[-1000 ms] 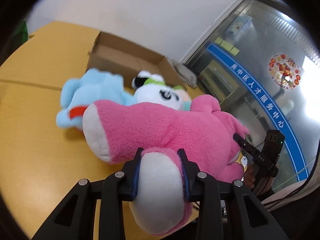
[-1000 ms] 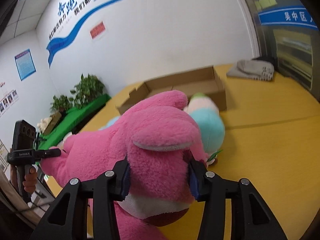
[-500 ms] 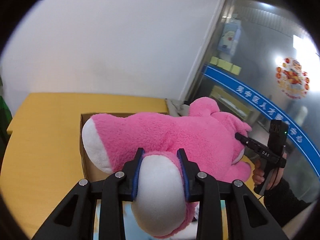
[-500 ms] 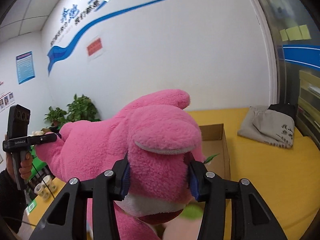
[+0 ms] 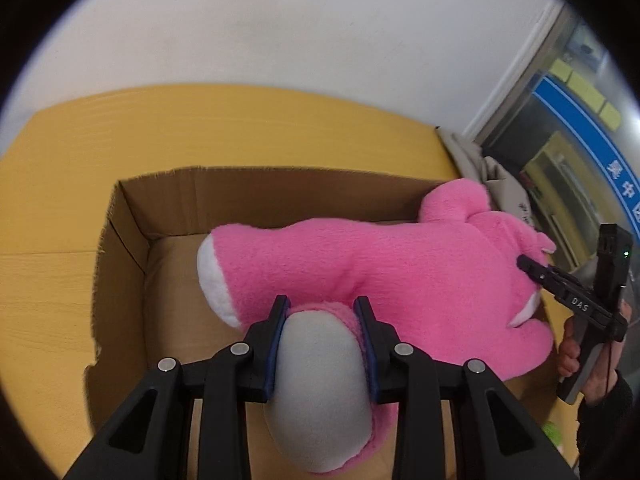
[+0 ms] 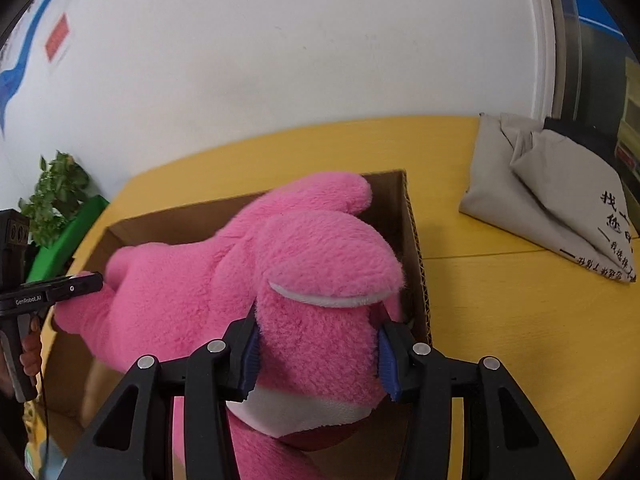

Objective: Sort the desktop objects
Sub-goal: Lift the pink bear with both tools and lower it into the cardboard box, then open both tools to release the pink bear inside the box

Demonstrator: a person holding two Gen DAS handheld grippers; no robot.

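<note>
1. Nearest the left wrist camera, the left tongs are clenched on a white-soled foot of the pink plush bear.
2. Close to the right wrist camera, the right tongs are clamped on the bear's head at the muzzle.
3. Between both tongs, the bear is held stretched out, above the open cardboard box; whether any part touches the floor of the box I cannot tell.
4. Judging progress: the bear is over its container but not released; lowering it and letting go remain. No other item shows inside the visible part of the box.
5. Beyond the box, the yellow worktop carries a folded grey cloth bag.
</note>
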